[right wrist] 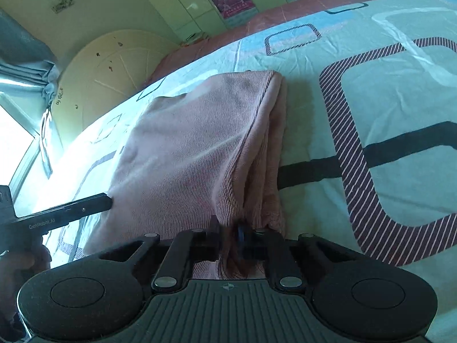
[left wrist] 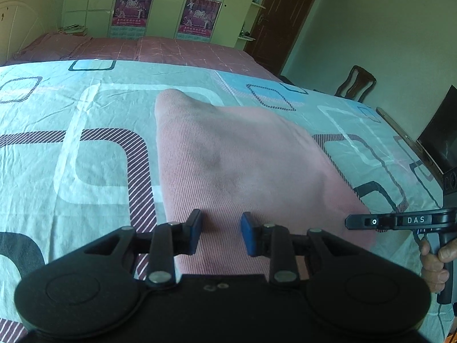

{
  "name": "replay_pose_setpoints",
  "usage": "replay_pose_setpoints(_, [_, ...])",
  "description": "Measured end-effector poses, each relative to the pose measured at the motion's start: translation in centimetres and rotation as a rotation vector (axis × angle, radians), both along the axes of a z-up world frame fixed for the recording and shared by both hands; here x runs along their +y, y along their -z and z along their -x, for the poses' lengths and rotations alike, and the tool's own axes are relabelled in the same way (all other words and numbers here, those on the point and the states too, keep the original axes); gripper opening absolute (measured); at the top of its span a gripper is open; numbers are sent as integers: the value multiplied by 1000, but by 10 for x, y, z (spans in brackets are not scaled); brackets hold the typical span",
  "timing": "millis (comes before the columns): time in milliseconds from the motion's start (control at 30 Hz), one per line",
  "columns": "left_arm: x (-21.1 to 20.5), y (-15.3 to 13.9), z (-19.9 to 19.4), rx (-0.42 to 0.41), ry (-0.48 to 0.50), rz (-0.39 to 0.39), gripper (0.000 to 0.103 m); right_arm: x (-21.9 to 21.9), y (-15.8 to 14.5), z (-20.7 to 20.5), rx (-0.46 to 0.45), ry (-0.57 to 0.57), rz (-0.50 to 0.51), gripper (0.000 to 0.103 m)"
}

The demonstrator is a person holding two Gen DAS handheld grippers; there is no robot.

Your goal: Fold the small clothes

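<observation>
Left wrist view shows the left gripper (left wrist: 220,233) with its fingers spread apart above the near edge of a pink ribbed garment (left wrist: 228,165), which lies folded on a bed sheet (left wrist: 85,108) patterned with rounded squares. Right wrist view shows the right gripper (right wrist: 228,235) pinched on the bunched near edge of the garment (right wrist: 182,148); its fingertips are half buried in cloth, so the grip looks firm but is partly hidden. A chair (left wrist: 357,84) stands far right.
</observation>
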State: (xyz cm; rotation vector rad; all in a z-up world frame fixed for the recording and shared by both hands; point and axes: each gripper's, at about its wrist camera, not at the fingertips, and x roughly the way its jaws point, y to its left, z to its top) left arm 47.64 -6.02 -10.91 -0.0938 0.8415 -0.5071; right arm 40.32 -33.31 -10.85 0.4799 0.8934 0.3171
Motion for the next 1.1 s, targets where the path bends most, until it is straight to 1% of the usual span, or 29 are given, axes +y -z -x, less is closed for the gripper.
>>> replay_pose_setpoints(33, [-2, -2, 2, -1, 10, 0, 27, 1, -7, 3, -20, -7, 35, 8])
replay_pose_setpoints(100, [-5, 0, 3, 16, 25, -1, 27, -4, -14, 6, -31, -10, 59, 8])
replay_pose_setpoints(133, [-6, 4, 2, 29, 30, -8, 27, -4, -12, 6, -19, -10, 71, 8])
replay_pose_setpoints(233, [-12, 13, -3, 72, 32, 2, 27, 6, 7, -2, 28, -30, 161, 8])
replay_pose_setpoints(300, [-17, 6, -4, 64, 43, -27, 27, 9, 4, -3, 21, -32, 187, 9])
replay_pose_setpoints(333, [-16, -2, -3, 29, 48, -30, 27, 8, -2, -1, 2, -15, 193, 12])
replay_pose_setpoints(400, [-9, -11, -6, -16, 44, -5, 27, 6, -18, 7, -95, 55, 275, 42])
replay_pose_setpoints(467, [-10, -11, -20, -31, 40, -34, 29, 8, -29, 1, -154, 52, 291, 42])
replay_pose_setpoints(500, [-13, -9, -28, -31, 42, -44, 29, 9, -32, -7, -161, 41, 282, 42])
replay_pose_setpoints(567, [-19, 0, -44, -13, 48, -40, 29, 19, -32, -23, -177, 0, 269, 42])
replay_pose_setpoints(600, [-24, 7, -51, 15, 56, -55, 30, 26, -29, -31, -179, -31, 278, 42])
replay_pose_setpoints(633, [-28, 15, -57, 51, 61, -73, 30, 33, -20, -39, -150, -61, 315, 42])
replay_pose_setpoints(700, [-24, 19, -65, 100, 37, -10, 30, 42, 9, -58, -16, -101, 415, 42])
replay_pose_setpoints(733, [-22, 15, -66, 101, 37, -6, 29, 37, 13, -59, -17, -88, 377, 42])
replay_pose_setpoints(767, [-22, 8, -64, 60, 43, -17, 28, 31, 9, -59, -25, -64, 345, 42])
replay_pose_setpoints(800, [-22, 1, -62, 3, 56, -32, 29, 27, 0, -57, -71, -35, 340, 42])
replay_pose_setpoints(833, [-24, -3, -65, -31, 68, -50, 29, 28, -9, -57, -129, -22, 338, 42])
replay_pose_setpoints(867, [-28, -4, -71, -45, 73, -67, 29, 30, -16, -62, -159, -26, 330, 42])
replay_pose_setpoints(933, [-34, -2, -90, -40, 79, -73, 29, 40, -22, -82, -184, -36, 333, 42])
replay_pose_setpoints(1033, [-45, 2, -115, -50, 87, -67, 29, 61, -21, -113, -187, -86, 344, 42])
replay_pose_setpoints(1067, [-50, 6, -122, -38, 91, -89, 29, 68, -15, -124, -168, -104, 365, 42])
replay_pose_setpoints(1100, [-55, 13, -129, -12, 97, -119, 29, 74, -5, -137, -130, -117, 410, 42])
